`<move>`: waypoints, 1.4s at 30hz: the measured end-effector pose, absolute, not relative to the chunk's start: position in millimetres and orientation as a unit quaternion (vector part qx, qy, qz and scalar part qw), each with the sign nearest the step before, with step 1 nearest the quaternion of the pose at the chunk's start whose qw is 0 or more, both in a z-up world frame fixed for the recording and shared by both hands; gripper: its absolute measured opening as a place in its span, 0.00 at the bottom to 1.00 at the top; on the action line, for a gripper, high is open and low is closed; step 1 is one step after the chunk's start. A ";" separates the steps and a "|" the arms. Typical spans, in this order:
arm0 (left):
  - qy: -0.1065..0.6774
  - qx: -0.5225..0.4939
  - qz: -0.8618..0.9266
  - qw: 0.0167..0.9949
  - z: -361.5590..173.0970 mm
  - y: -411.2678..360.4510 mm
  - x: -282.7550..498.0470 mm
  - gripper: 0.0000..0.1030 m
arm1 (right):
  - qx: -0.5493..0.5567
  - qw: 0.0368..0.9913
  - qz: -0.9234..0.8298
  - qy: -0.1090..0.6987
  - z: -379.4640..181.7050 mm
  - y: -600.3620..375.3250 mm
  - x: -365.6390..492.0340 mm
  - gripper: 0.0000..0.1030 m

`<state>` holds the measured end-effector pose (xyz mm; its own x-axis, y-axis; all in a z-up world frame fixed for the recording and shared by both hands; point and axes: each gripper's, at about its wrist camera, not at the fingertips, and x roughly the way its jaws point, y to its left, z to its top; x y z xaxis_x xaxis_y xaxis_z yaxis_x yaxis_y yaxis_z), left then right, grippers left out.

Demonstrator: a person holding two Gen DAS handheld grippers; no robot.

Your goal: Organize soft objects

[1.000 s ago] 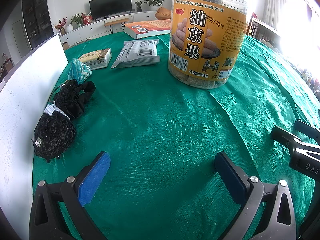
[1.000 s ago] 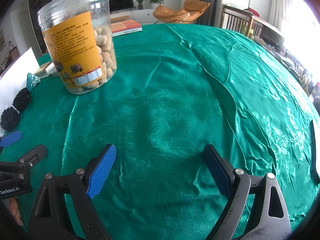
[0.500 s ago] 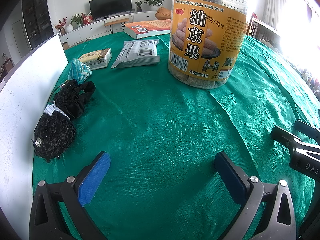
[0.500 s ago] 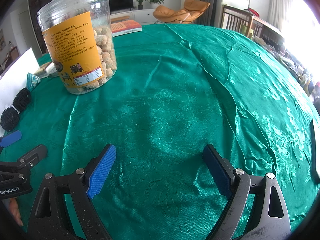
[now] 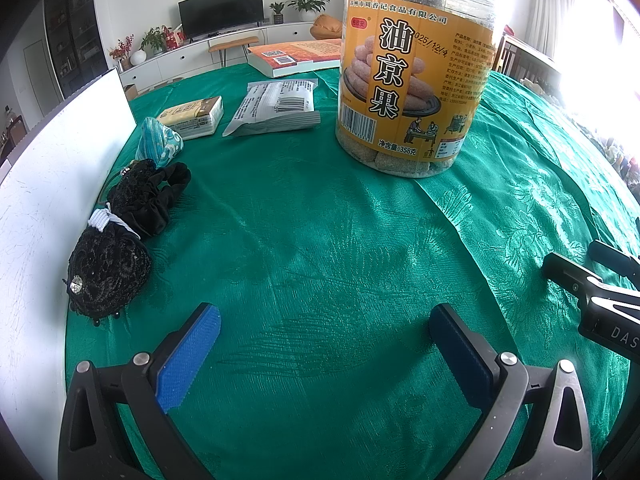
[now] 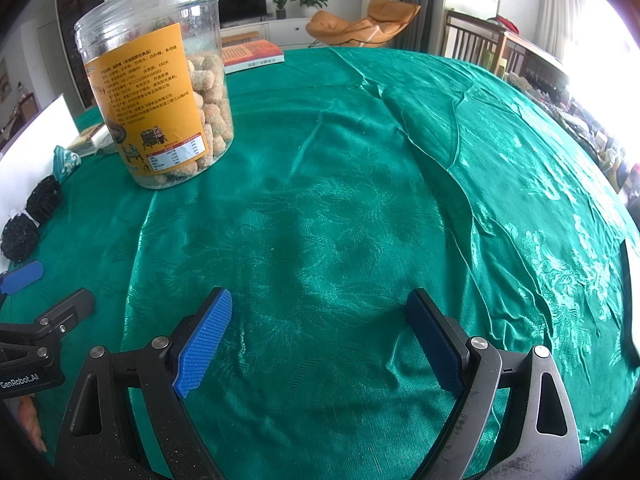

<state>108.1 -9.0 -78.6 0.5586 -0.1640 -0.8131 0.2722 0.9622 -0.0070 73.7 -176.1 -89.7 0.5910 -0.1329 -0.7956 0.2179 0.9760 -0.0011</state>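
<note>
Along the white board at the left lie three soft items: a black lace hair net (image 5: 106, 272) with a white band, a black scrunchie (image 5: 150, 196) touching it, and a teal patterned cloth pouch (image 5: 160, 142) farther back. My left gripper (image 5: 324, 320) is open over bare green cloth, a little right of the hair net, with nothing between its fingers. My right gripper (image 6: 320, 312) is also open and empty over the cloth. The soft items show small at the far left in the right wrist view, the hair net (image 6: 20, 234) nearest.
A tall clear snack jar (image 5: 416, 68) with an orange label stands mid-table. Behind it lie a foil packet (image 5: 276, 108), a tissue pack (image 5: 194, 116) and a book (image 5: 296, 56). A white board (image 5: 48, 184) walls the left side. The green tablecloth (image 6: 400, 160) is wrinkled at the right.
</note>
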 end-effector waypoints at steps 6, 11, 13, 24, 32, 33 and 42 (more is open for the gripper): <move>0.453 0.060 -0.124 0.881 -78.5 -9.0 108.1 1.00 | 0.048 0.891 -0.098 0.441 -89.7 -176.0 73.7 0.88; 0.453 0.060 -0.124 0.881 -78.5 -9.0 108.1 1.00 | 0.048 0.891 -0.099 0.441 -89.5 -175.4 73.6 0.88; 0.453 0.060 -0.124 0.881 -78.5 -9.0 108.1 1.00 | 0.048 0.891 -0.099 0.441 -89.5 -175.4 73.6 0.88; 0.453 0.060 -0.124 0.881 -78.5 -9.1 108.0 1.00 | 0.048 0.891 -0.099 0.441 -89.4 -175.0 73.6 0.88; 0.453 0.060 -0.124 0.881 -78.4 -8.8 108.0 1.00 | 0.048 0.891 -0.099 0.441 -89.4 -175.0 73.7 0.88; 0.453 0.060 -0.124 0.881 -78.3 -8.6 108.2 1.00 | 0.048 0.891 -0.099 0.441 -89.3 -174.8 73.6 0.88; 0.465 0.057 -0.111 0.876 -77.6 -6.8 105.6 1.00 | 0.048 0.891 -0.099 0.441 -89.5 -175.1 73.7 0.88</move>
<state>105.6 -6.8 -77.6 0.5419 -0.1421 -0.8283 0.2486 0.9686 -0.0035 73.7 -175.1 -89.5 0.5911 -0.1338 -0.7954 0.2184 0.9759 -0.0018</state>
